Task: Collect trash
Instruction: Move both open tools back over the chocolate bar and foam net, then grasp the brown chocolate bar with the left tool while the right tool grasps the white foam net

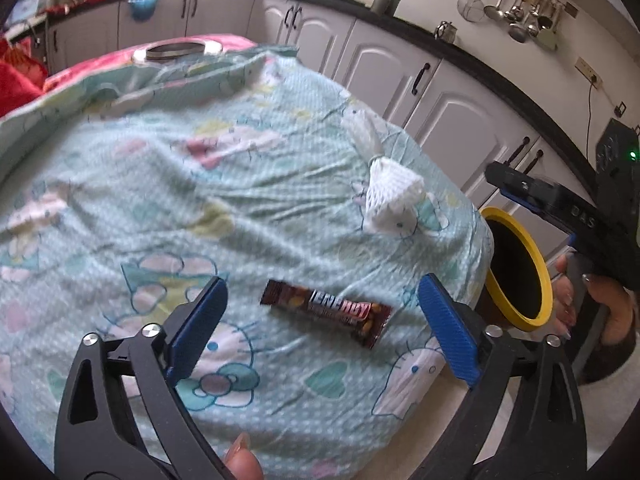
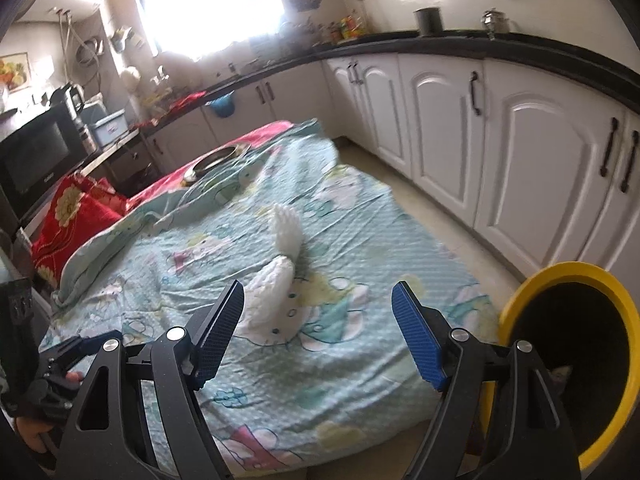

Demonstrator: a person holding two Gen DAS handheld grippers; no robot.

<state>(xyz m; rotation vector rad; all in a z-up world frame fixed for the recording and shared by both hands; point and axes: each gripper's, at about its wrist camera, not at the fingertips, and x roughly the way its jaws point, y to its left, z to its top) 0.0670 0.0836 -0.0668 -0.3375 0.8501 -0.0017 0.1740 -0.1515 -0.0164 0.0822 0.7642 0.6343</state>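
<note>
A brown energy bar wrapper (image 1: 326, 312) lies on the pale green cartoon-print sheet (image 1: 200, 184), between the wide-apart blue pads of my left gripper (image 1: 322, 312), which hovers over it without touching. Farther back on the sheet lies a white foam fruit net (image 1: 390, 200). In the right wrist view the same white net (image 2: 276, 280) lies ahead of my right gripper (image 2: 318, 320), whose jaws stand open with nothing in them. A yellow-rimmed black bin (image 2: 576, 360) stands beside the covered table at its right; the same bin (image 1: 516, 268) shows past the sheet's edge.
White cabinets (image 2: 500, 152) with a black counter run along the right. A metal bowl (image 2: 218, 158) sits on the far end of the table by a red floral cushion (image 2: 76, 216). A microwave (image 2: 36, 160) stands at the left. A hand (image 1: 600, 304) holds the right gripper's handle.
</note>
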